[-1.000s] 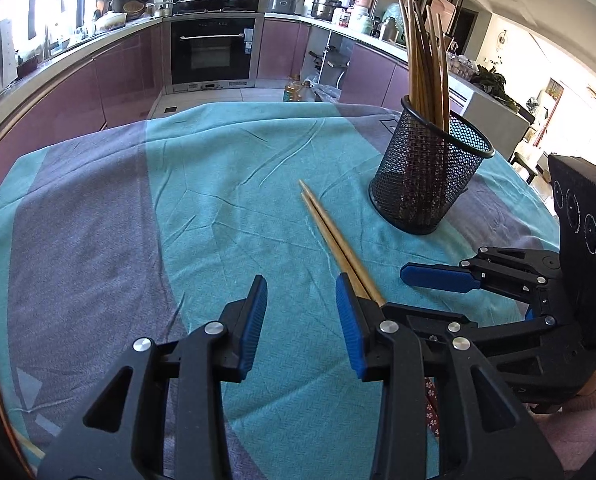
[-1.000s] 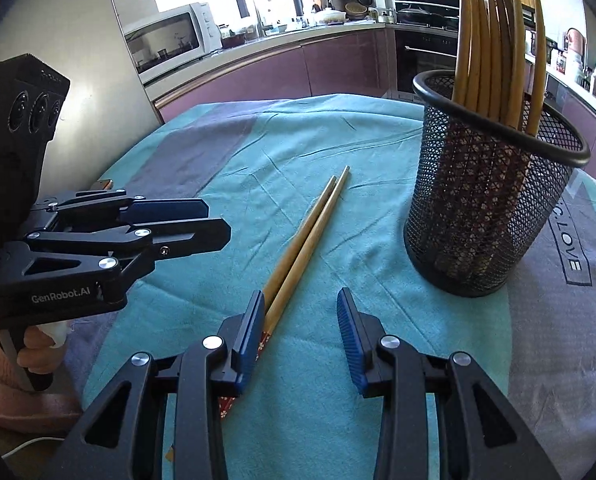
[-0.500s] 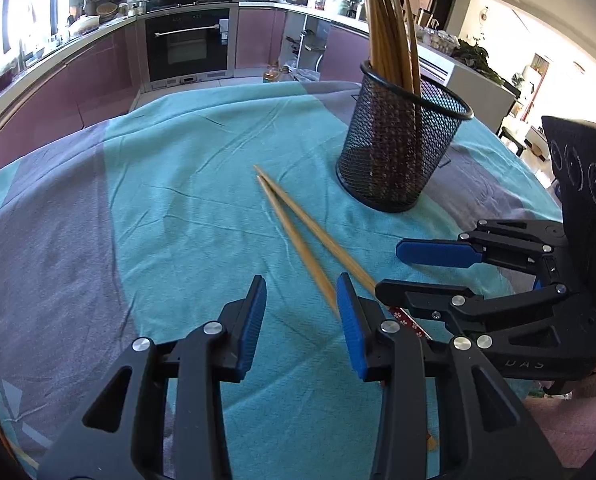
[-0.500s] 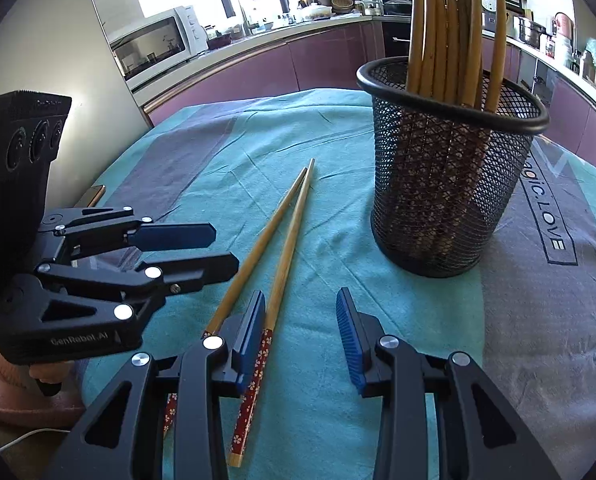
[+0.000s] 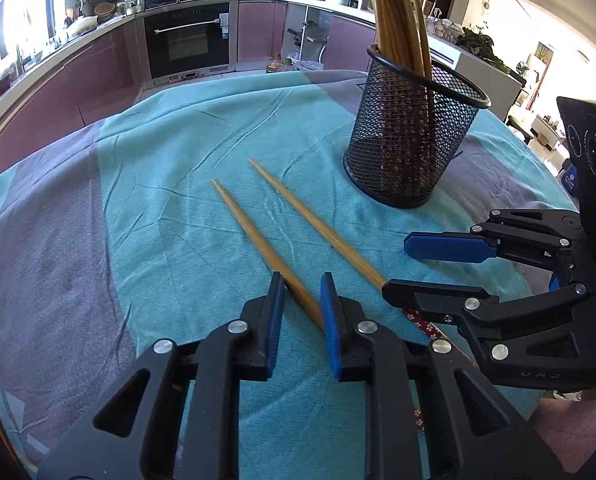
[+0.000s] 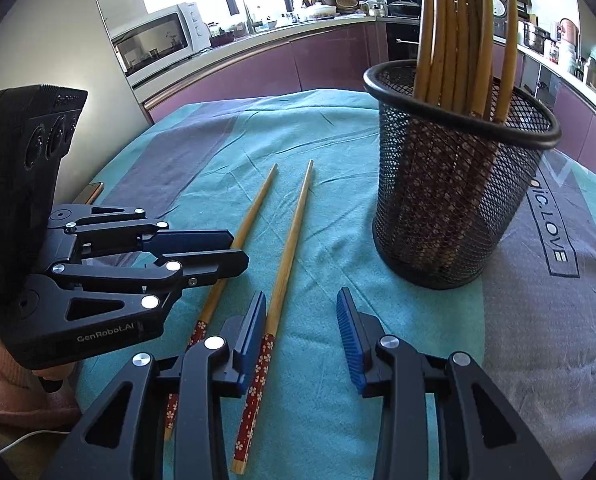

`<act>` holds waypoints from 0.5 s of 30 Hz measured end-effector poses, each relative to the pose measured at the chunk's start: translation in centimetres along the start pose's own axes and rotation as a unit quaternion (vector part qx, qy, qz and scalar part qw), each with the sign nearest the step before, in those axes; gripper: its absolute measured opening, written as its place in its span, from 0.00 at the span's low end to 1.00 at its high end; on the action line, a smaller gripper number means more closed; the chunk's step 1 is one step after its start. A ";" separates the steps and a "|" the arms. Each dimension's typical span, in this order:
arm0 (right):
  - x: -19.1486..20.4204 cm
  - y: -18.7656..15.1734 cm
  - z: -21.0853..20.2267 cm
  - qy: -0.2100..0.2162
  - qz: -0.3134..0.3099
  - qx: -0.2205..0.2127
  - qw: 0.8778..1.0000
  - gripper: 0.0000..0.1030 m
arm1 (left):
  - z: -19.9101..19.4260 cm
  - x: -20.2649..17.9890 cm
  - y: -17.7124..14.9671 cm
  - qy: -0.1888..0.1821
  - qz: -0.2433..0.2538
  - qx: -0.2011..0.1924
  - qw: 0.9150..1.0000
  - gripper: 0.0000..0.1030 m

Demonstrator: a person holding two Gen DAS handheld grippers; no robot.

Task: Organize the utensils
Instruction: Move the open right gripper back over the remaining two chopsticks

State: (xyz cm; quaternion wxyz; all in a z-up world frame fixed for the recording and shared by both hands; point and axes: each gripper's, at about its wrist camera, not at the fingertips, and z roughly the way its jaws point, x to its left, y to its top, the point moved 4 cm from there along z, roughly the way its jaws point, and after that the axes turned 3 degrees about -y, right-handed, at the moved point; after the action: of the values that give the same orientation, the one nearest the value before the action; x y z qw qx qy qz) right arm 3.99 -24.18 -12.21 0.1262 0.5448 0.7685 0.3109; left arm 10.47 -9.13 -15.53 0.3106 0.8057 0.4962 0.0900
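While the mesh holder [image 5: 412, 136] stands ahead and to the right, the left tool [image 5: 300, 300] is set part-open astride one loose chopstick [image 5: 258, 236], unclamped, for a pickup. The right tool [image 6: 302, 316], wider open, is held empty beside the other chopstick [image 6: 288, 248].

Bare tablecloth [image 5: 158, 184] lies open to the left of and beyond the two loose chopsticks; passage there is unobstructed. The left chopstick [image 5: 258, 236] runs between the left gripper [image 5: 301, 304] fingers, with a narrow gap on each side. The right chopstick [image 6: 288, 248] lies just beside the right gripper [image 6: 301, 320], whose jaws stand wide. To the right, far side, the upright mesh holder [image 6: 454, 184], packed with chopsticks, blocks approach. The two grippers sit close together, crowding the near edge.
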 end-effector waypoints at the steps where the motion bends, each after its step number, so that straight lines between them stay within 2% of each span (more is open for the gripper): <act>1: 0.1 0.1 0.1 0.000 -0.001 0.000 1.000 0.34 | 0.0 0.1 0.0 0.000 -0.001 0.000 1.000 0.19; 11: 0.9 1.8 1.9 -0.015 -0.024 -0.005 1.000 0.33 | 0.4 1.5 1.0 0.017 -0.016 0.001 1.000 0.20; 15: 1.0 2.3 2.2 -0.024 -0.028 -0.006 0.999 0.26 | 0.7 1.8 1.3 0.016 -0.022 0.000 1.000 0.20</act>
State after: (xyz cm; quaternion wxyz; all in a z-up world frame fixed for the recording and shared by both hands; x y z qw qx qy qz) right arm 6.53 -22.06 -12.38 0.1559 0.5300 0.7782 0.2987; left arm 12.62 -8.29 -15.56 0.3046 0.7933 0.5184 0.0964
